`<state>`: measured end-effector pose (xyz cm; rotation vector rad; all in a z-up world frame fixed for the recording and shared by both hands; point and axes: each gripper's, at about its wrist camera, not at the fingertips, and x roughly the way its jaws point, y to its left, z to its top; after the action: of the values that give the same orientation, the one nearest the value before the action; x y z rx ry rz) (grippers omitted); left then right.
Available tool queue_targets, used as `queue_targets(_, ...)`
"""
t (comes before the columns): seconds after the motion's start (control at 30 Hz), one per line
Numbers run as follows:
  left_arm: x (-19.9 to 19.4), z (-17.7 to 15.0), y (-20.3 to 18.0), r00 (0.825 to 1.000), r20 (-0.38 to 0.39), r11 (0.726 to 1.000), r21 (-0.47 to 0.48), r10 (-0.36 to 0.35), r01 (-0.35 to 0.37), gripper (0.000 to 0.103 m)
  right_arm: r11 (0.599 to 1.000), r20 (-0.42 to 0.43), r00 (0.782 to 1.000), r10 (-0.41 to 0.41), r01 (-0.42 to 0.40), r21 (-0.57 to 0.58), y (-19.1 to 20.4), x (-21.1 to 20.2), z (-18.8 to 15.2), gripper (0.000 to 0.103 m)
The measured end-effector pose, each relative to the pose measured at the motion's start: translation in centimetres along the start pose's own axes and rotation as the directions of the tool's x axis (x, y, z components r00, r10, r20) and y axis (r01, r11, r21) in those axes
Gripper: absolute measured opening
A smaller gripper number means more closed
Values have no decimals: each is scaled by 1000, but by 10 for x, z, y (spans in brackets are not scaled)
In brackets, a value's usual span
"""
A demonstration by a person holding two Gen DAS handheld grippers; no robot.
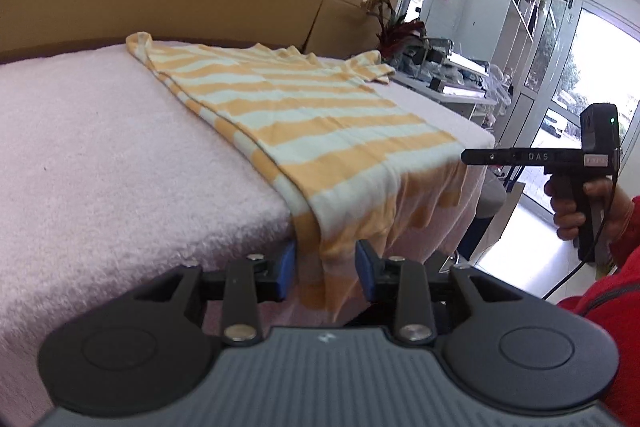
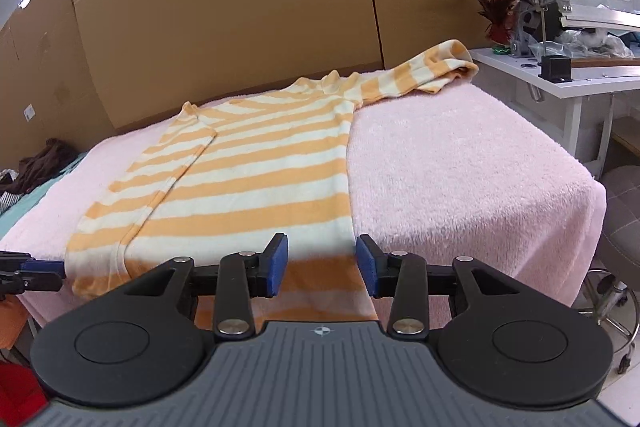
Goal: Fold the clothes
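An orange-and-white striped shirt (image 2: 256, 179) lies flat on the pink fleece-covered table (image 2: 460, 179), with its hem hanging over the near edge. Its left sleeve is folded in over the body; the right sleeve (image 2: 432, 71) stretches toward the far right corner. My left gripper (image 1: 326, 271) is open, its blue pads on either side of the hanging left hem corner of the shirt (image 1: 304, 131). My right gripper (image 2: 322, 265) is open at the hanging right hem corner. The right gripper (image 1: 466, 157) also shows in the left wrist view, held by a hand.
Large cardboard boxes (image 2: 240, 27) stand behind the table. A white bench (image 2: 560, 75) with equipment and a potted plant (image 2: 500, 11) is at the right. A stool (image 2: 624, 211) stands at the right. Dark clothes (image 2: 40, 163) lie at the left.
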<state>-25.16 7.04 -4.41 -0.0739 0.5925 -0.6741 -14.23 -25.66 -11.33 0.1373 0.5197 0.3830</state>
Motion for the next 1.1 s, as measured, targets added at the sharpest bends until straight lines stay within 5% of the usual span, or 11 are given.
queue_targets(0.23, 31, -6, 18, 998, -11, 997, 38, -60, 60, 33, 1000, -8, 1000, 22, -23, -13, -15, 3, -19, 52)
queue_targets(0.33, 47, -8, 17, 994, -60, 994, 64, -87, 91, 34, 997, -3, 997, 75, -75, -15, -20, 9, -21, 63)
queue_targets(0.4, 59, -12, 6, 993, -104, 989, 134, -53, 66, 15, 993, -4, 993, 114, -114, -12, -24, 16, -22, 66)
queue_targets(0.5, 56, -14, -2, 996, -77, 987, 149, -51, 62, 9, 989, 8, 989, 145, -145, -3, -28, 22, -23, 65)
queue_targets(0.63, 39, -5, -6, 994, -61, 990, 105, -87, 93, 9, 985, 16, 985, 171, -172, 21, -32, 26, -24, 56)
queue_targets(0.7, 26, 3, -8, 991, -48, 988, 81, -125, 129, 8, 981, -25, 980, 196, -195, 14, -32, 28, -22, 29)
queue_targets(0.73, 19, 7, -11, 989, -37, 986, 79, -143, 146, 8, 978, -52, 977, 208, -208, 8, -31, 29, -21, 8)
queue_targets(0.77, 11, 11, -15, 987, -23, 983, 86, -161, 162, 8, 978, -66, 976, 209, -209, 12, -32, 28, -20, 5)
queue_targets(0.9, -17, 33, -21, 972, 44, 971, 73, -232, 229, 8, 953, -63, 953, 297, -292, 76, -32, 11, -9, 5)
queue_targets(1.1, -23, 32, -17, 974, 38, 973, 65, -225, 222, 8, 921, -5, 924, 381, -379, 88, -20, -8, 0, 5)
